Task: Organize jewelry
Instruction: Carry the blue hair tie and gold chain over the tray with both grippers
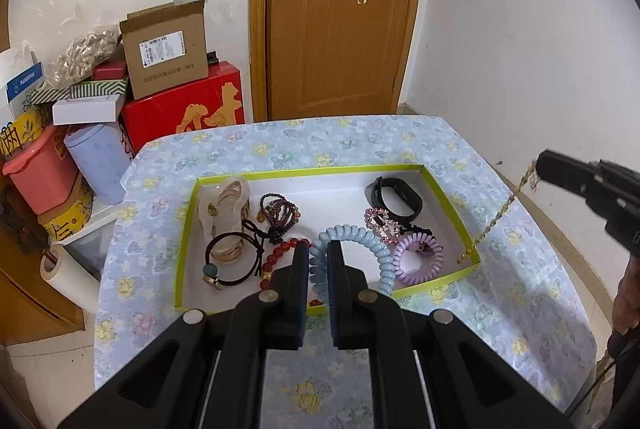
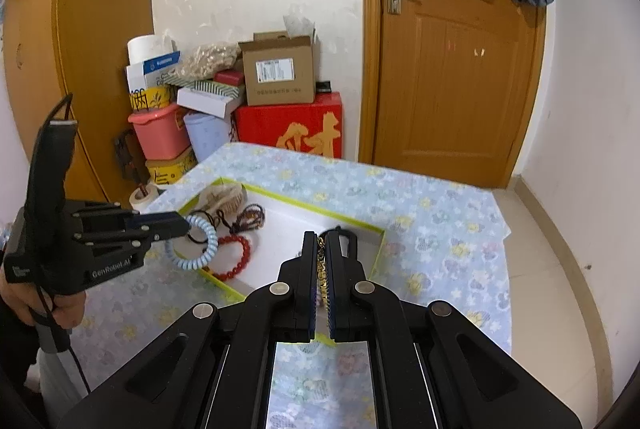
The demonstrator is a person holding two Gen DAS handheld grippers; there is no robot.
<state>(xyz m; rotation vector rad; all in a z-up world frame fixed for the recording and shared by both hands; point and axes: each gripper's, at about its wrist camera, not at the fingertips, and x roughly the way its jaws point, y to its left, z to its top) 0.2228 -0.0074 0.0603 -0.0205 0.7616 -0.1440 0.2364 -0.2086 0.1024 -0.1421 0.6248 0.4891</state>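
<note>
The left gripper [image 2: 188, 225] carries "GenRobot.AI" in pale letters on its black body. The red box [image 2: 290, 125] bears a large gold character, 财. The cardboard box's [image 2: 278, 73] label is too small to read.

Right gripper [image 2: 320, 245] is clamped on a gold chain [image 2: 322, 275] that hangs down between its fingers, right over the green-edged tray [image 2: 378, 241]. Off to its left, the left gripper [image 2: 182, 225] pinches a pale blue coil hair tie [image 2: 200, 243], with a red bead bracelet [image 2: 234, 257] lying just beyond it in the tray.

Lt-blue coil tie [image 1: 352, 241], gold chain [image 1: 496, 217], lime-edged tray [image 1: 312, 171], blue floral cloth [image 1: 320, 141].
</note>
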